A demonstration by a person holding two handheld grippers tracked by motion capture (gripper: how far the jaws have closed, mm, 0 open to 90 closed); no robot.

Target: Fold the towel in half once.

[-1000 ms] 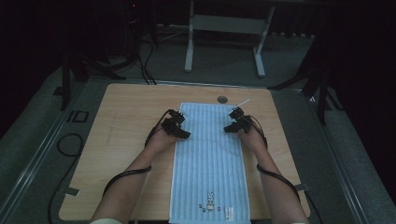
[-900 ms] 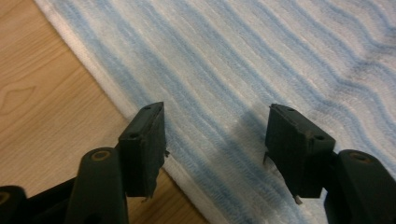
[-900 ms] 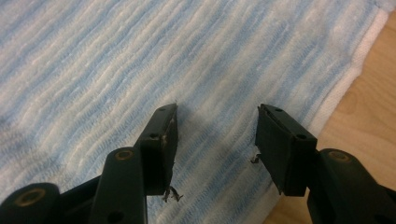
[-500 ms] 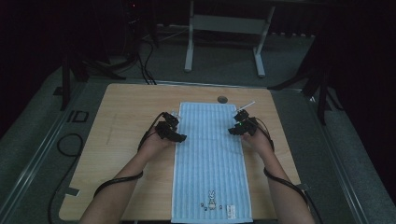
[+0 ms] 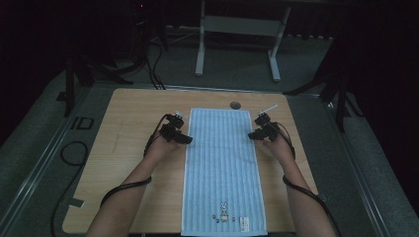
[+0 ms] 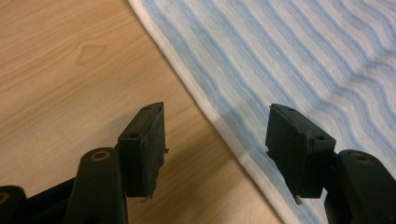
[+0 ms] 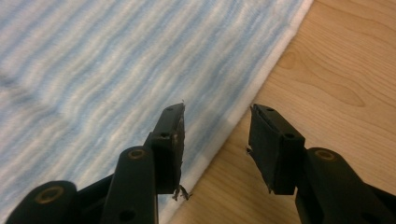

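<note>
Wooden worktop under dim light, blue striped towel laid flat down its middle, running from 6 toward 12 o'clock. At 9 o'clock of the towel: left claw, spread, straddling the white hem, pads off the cloth. At 3 o'clock: right claw, also spread across the hem, jaws just narrowed, not yet pinching. Since a second ago, both drawn back from the far corners to the long edges. Likely lining up for a fold.
</note>
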